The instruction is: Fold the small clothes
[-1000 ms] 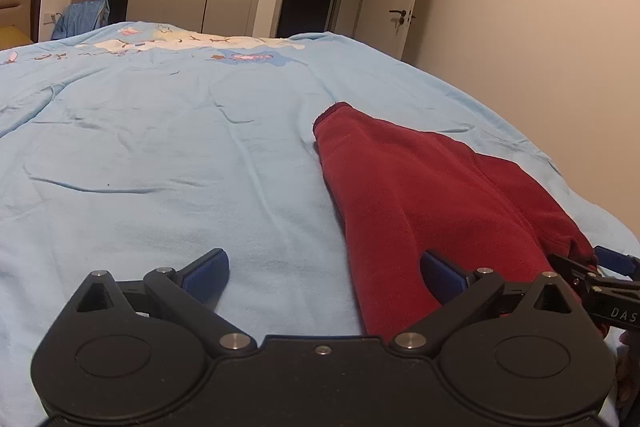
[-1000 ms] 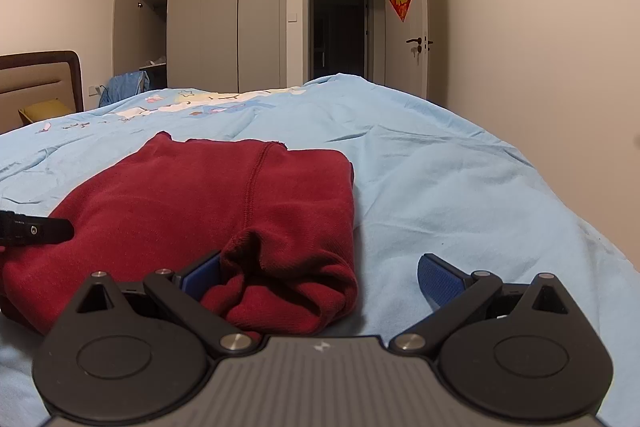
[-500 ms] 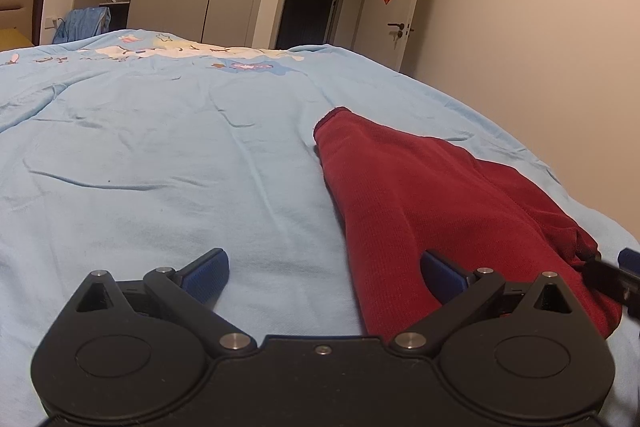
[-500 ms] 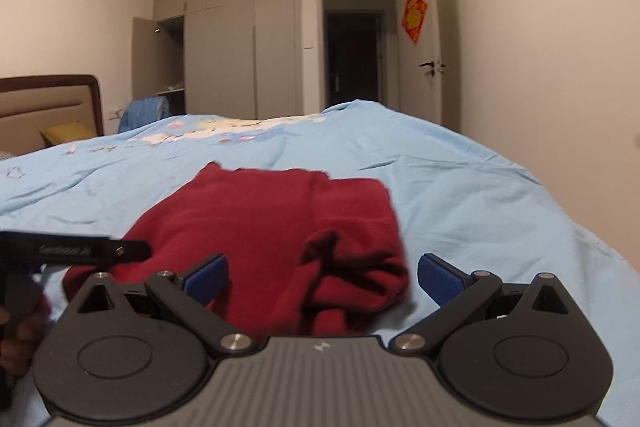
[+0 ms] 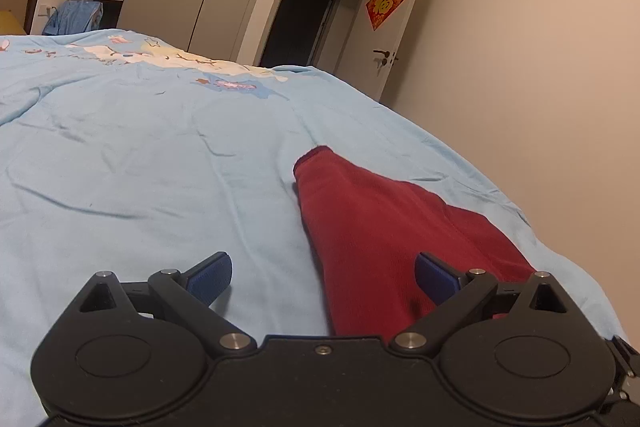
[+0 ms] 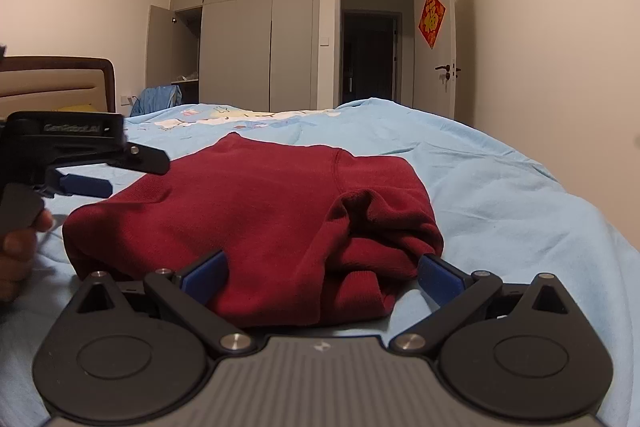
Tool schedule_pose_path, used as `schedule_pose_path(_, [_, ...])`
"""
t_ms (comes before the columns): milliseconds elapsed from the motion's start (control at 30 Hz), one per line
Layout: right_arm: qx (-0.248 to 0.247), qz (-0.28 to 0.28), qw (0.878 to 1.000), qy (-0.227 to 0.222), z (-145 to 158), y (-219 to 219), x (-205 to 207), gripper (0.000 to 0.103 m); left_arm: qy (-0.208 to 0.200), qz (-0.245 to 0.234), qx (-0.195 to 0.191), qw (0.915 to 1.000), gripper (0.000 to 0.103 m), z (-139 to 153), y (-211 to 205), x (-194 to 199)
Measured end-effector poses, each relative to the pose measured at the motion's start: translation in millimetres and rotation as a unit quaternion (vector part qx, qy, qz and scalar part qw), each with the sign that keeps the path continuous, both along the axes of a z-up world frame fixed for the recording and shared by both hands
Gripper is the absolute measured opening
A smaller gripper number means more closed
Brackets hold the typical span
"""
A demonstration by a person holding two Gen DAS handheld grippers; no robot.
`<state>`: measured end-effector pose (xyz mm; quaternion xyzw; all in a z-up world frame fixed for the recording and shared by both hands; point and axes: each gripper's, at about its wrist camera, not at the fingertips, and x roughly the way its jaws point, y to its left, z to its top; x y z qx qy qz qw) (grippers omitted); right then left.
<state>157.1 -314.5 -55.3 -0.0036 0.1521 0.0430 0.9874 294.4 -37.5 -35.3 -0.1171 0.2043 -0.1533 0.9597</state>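
A dark red garment (image 6: 256, 211) lies folded on the light blue bedspread (image 5: 140, 155), with a bunched sleeve at its right near corner. In the left wrist view the red garment (image 5: 384, 227) stretches away from my left gripper (image 5: 323, 275), which is open with its right finger over the cloth's near end. My right gripper (image 6: 322, 277) is open, its fingers either side of the garment's near edge, nothing pinched. In the right wrist view the left gripper (image 6: 86, 183) hovers beside the garment's left edge, held by a hand (image 6: 18, 251).
The bed's right edge drops off near a beige wall (image 5: 540, 87). A headboard (image 6: 56, 83) stands at the left. Grey wardrobes (image 6: 256, 35), an open doorway (image 6: 372, 55) and a blue cloth pile (image 6: 158, 98) lie beyond the bed.
Both grippers have pulled back and lifted from the garment. The right gripper shifted so the garment's near edge now sits centred between its fingers; the left gripper shows at the left.
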Motion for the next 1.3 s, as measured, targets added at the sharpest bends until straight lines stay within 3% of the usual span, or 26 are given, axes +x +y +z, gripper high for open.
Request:
schedule_pose_path(267, [0.029, 0.008, 1.0, 0.008, -2, -7, 3, 0.103, 0.005, -0.045, 0.051, 0.9977, 0.098, -4, -19, 3])
schedule_pose_path(600, [0.023, 0.005, 1.0, 0.007, -2, -5, 2, 0.103, 0.0, -0.032, 0.053, 0.9981, 0.1, -22, -14, -8])
schedule_pose_path(967, [0.025, -0.003, 1.0, 0.007, -1, -2, -1, 0.103, 0.0, -0.026, 0.053, 0.9983, 0.1, -22, -15, -12])
schedule_pose_path(1067, [0.024, -0.012, 1.0, -0.013, 3, -3, -11, 0.103, -0.002, -0.026, 0.049, 0.9984, 0.1, -23, -13, -12])
schedule_pose_path(1167, [0.047, -0.028, 0.997, -0.047, 10, -11, -24, 0.103, -0.002, -0.027, 0.044, 0.9986, 0.1, -24, -12, -12])
schedule_pose_path(1300, [0.082, -0.045, 0.995, -0.032, 22, -32, -9, 0.103, -0.005, -0.027, 0.044, 0.9987, 0.1, -26, -11, -13])
